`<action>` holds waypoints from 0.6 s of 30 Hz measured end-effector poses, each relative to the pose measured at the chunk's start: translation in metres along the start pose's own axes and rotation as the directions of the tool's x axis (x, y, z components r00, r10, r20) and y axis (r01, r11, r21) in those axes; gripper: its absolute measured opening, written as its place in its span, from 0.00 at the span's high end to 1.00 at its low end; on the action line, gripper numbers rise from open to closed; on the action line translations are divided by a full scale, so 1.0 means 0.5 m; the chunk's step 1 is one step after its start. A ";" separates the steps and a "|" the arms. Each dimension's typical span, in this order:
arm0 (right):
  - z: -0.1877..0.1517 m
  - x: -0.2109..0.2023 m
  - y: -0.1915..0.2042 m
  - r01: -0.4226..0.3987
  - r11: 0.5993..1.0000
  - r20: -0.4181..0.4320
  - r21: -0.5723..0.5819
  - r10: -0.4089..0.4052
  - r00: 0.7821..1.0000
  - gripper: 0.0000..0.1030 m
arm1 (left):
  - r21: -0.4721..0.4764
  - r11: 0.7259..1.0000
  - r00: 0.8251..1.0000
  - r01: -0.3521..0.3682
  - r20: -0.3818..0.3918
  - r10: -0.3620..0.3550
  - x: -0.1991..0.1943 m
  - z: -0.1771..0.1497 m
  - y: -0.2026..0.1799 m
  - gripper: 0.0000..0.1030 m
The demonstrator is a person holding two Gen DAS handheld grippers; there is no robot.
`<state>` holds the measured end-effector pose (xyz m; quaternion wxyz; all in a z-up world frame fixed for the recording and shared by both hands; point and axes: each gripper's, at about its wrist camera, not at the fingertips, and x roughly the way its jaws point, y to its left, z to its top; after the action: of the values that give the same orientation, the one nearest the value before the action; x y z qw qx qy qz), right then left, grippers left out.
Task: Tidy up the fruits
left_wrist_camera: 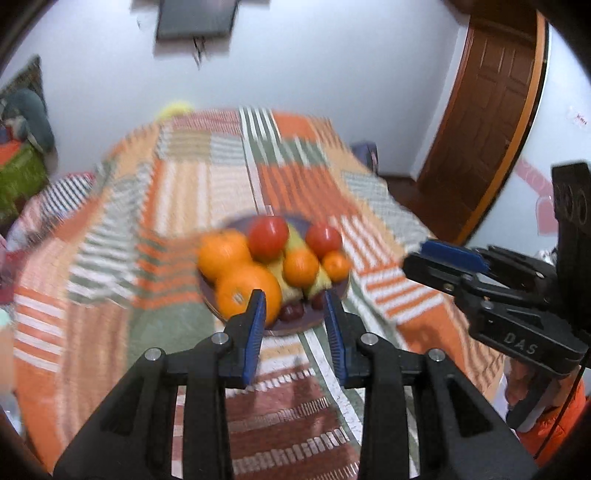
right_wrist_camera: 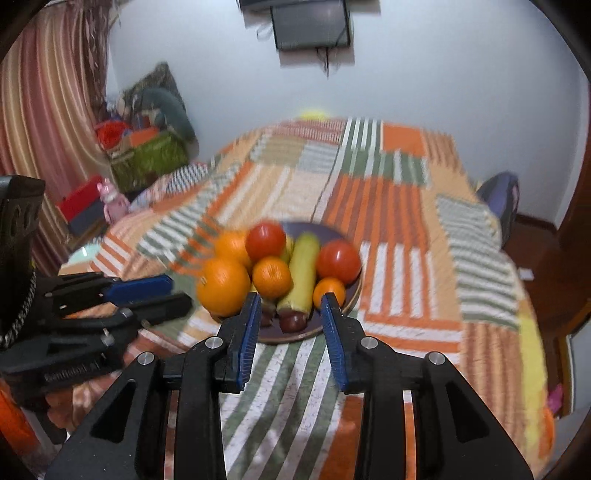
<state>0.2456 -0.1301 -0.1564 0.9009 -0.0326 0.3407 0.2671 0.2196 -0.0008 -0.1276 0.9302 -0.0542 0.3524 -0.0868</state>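
A dark purple plate (left_wrist_camera: 334, 301) (right_wrist_camera: 349, 295) sits on a striped patchwork bedspread (left_wrist_camera: 177, 206) (right_wrist_camera: 399, 229). It holds several oranges (left_wrist_camera: 247, 291) (right_wrist_camera: 223, 286), two red tomatoes (left_wrist_camera: 267, 238) (right_wrist_camera: 338, 260), bananas (left_wrist_camera: 288, 280) (right_wrist_camera: 301, 269) and dark plums (left_wrist_camera: 291, 312) (right_wrist_camera: 291, 319). My left gripper (left_wrist_camera: 295, 301) is open and empty, just before the plate's near rim. My right gripper (right_wrist_camera: 290, 302) is open and empty, also at the near rim. Each gripper shows in the other's view, the right one (left_wrist_camera: 439, 258) and the left one (right_wrist_camera: 155, 291).
The bed fills most of both views. A wall-mounted screen (right_wrist_camera: 312, 24) hangs on the far wall. A brown door (left_wrist_camera: 484, 110) stands at right. Striped curtains (right_wrist_camera: 44, 122), boxes and bags (right_wrist_camera: 144, 147) crowd the left side. A dark bag (right_wrist_camera: 498, 199) sits beside the bed's right edge.
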 end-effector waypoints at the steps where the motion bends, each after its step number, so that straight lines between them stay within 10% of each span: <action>1: 0.006 -0.022 0.005 0.006 1.000 0.024 -0.002 -0.006 1.000 0.70 | 0.008 1.000 0.999 -0.016 0.045 0.016 -0.038 0.008 -0.003 0.69; 14: 0.045 -0.304 0.093 0.061 0.998 0.370 -0.023 -0.048 0.928 0.52 | 0.074 0.994 0.914 -0.082 0.402 0.045 -0.361 0.037 -0.071 0.66; 18: 0.041 -0.353 0.114 0.077 0.997 0.446 -0.020 -0.060 0.893 0.41 | 0.091 0.990 0.881 -0.109 0.470 0.054 -0.419 0.021 -0.098 0.43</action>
<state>0.1186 -0.1576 -0.0222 0.9629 0.0008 0.1196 0.2418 0.0665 -0.0067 0.0236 0.9920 -0.0052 0.1149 -0.0523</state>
